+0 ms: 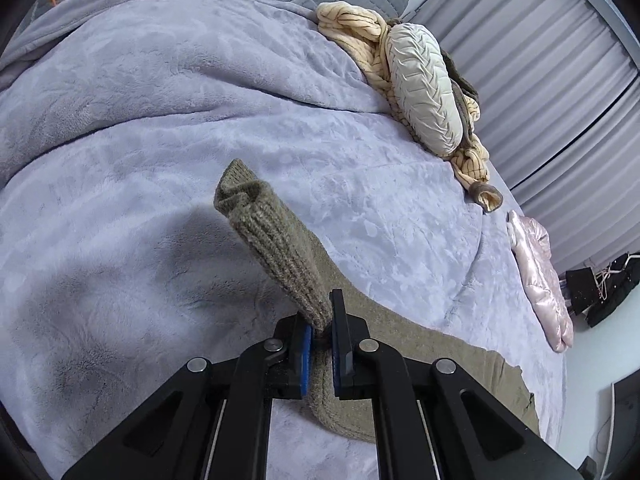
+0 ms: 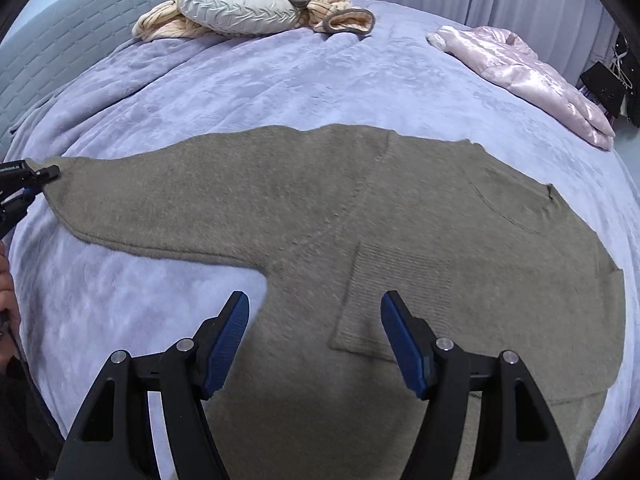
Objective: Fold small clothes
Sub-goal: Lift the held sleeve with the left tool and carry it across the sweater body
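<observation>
A grey-brown knit sweater lies spread flat on the lilac bedspread, one sleeve stretched out to the left. My left gripper is shut on that sleeve's ribbed cuff, which stands up past the jaws; it also shows at the left edge of the right wrist view. My right gripper is open and empty, hovering over the sweater's body near the armpit. The other sleeve lies folded across the body.
A round pleated cushion and a cream striped garment lie at the bed's far side. A pink shiny jacket lies at the right edge. Curtains and dark clutter stand beyond the bed.
</observation>
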Demonstrator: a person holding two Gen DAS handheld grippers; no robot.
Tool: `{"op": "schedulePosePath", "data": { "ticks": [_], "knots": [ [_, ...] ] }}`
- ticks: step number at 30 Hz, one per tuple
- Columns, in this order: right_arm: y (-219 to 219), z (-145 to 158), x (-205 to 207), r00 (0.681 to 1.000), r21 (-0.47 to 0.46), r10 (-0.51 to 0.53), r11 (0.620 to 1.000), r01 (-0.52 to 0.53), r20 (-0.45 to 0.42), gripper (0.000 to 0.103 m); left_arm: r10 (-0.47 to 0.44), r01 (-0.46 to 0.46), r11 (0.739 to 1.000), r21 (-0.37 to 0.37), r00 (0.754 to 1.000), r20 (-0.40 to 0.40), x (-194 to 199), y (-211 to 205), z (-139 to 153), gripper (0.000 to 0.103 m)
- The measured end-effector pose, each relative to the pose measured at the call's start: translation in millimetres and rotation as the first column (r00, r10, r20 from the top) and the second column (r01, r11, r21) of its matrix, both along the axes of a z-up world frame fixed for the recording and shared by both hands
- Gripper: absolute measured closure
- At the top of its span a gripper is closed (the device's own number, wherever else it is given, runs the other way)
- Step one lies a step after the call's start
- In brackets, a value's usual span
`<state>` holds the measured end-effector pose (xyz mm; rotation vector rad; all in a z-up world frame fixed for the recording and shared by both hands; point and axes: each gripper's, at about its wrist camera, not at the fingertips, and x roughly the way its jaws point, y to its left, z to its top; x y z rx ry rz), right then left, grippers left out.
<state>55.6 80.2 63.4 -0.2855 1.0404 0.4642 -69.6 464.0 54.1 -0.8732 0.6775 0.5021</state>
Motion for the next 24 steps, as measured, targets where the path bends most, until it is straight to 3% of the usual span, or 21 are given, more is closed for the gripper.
{"op": "schedulePosePath", "data": {
  "ticks": [8,16,24],
  "knots": [
    [-66,8,-12,0.997,0.006,-0.075,0.997,0.075,0.01,0.031,-0.064,0.069,0.994,0.08,0.996,-0.063,30,-46,24,0.094],
    [-124,5,-15,0.988,0.027,-0.156,0.987,0.157,-0.01,0.031,-0.151,0.174,0.968,0.182,0.979,-0.134,66,-113,43,0.094],
    [-165,11,-14,0.978,0.063,-0.209,0.976,0.21,-0.011,0.031,-0.203,0.232,0.952,0.2,0.967,-0.154,89,-157,50,0.094]
  ]
}}
